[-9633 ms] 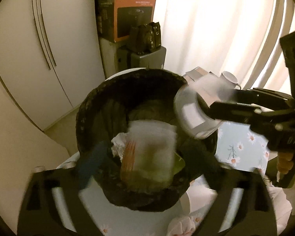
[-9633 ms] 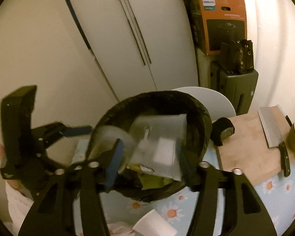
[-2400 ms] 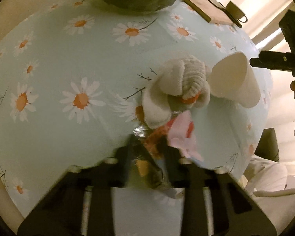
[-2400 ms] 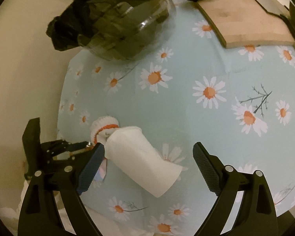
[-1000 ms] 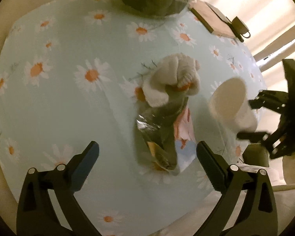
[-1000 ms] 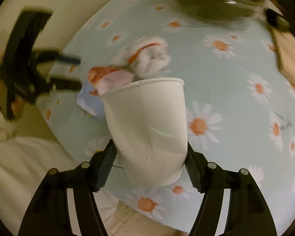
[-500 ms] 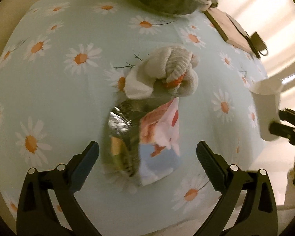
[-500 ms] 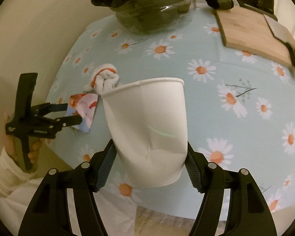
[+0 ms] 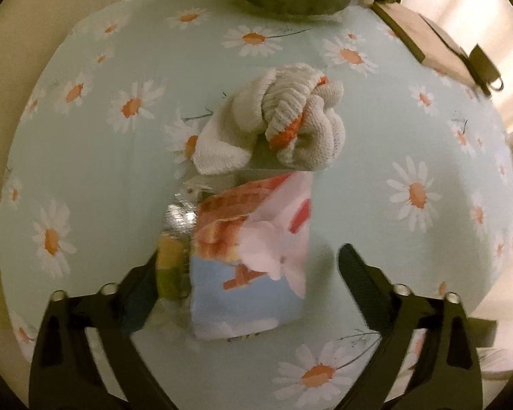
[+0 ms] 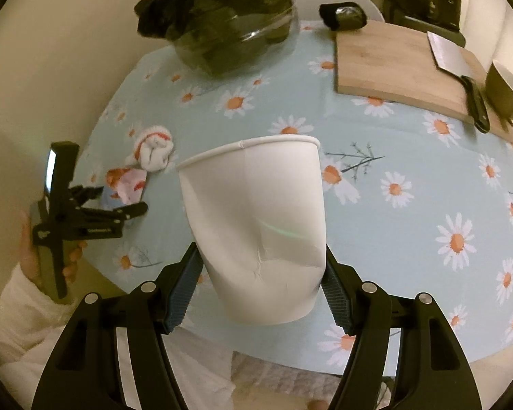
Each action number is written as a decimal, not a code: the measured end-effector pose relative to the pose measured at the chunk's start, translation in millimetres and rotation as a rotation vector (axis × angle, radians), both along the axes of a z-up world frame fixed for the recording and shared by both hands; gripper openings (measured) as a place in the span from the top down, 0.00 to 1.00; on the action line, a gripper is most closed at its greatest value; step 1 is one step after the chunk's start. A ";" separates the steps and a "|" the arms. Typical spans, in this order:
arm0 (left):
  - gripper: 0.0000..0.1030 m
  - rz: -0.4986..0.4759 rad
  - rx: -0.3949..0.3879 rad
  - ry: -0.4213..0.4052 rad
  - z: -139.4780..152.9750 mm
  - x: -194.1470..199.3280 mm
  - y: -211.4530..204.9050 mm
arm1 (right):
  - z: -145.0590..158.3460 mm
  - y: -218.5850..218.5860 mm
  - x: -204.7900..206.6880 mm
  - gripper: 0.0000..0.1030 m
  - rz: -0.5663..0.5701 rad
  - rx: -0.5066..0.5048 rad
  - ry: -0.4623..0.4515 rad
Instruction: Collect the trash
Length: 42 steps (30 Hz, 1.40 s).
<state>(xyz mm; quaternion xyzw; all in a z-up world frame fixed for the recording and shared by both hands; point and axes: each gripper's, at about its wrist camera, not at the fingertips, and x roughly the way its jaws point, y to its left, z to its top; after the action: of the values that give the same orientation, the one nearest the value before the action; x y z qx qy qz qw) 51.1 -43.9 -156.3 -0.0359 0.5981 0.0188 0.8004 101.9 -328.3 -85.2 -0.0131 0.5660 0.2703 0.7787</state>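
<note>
My right gripper [image 10: 261,278] is shut on a dented white paper cup [image 10: 256,225] and holds it above the table's near edge. My left gripper [image 9: 246,273] is open, its fingers on either side of a crumpled snack wrapper [image 9: 253,259] that lies on the daisy tablecloth [image 9: 119,157]. A rolled white and orange sock [image 9: 284,126] lies just beyond the wrapper. In the right wrist view the left gripper [image 10: 119,201] is at the left, beside the wrapper [image 10: 128,182] and the sock [image 10: 154,148]. The bin with a black bag [image 10: 229,24] stands at the table's far side.
A wooden cutting board [image 10: 400,65] with a cleaver [image 10: 458,68] lies at the far right, next to a green mug [image 10: 506,92]. A small black object [image 10: 343,13] sits beside the board. A wall is at the left.
My left gripper has moved down and closer around the wrapper. My right gripper has lifted the cup and pulled it back toward the table's near edge.
</note>
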 end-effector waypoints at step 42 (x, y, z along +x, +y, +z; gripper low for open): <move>0.36 -0.325 -0.037 -0.016 91.2 51.1 95.1 | 73.1 75.9 73.6 0.39 -0.287 0.166 -0.054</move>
<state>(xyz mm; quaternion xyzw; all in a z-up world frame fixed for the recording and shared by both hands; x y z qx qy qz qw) 102.2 51.1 -65.1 0.0463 0.5898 -0.1223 0.7969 175.5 -252.3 -12.1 0.1249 0.5166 0.2019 0.8227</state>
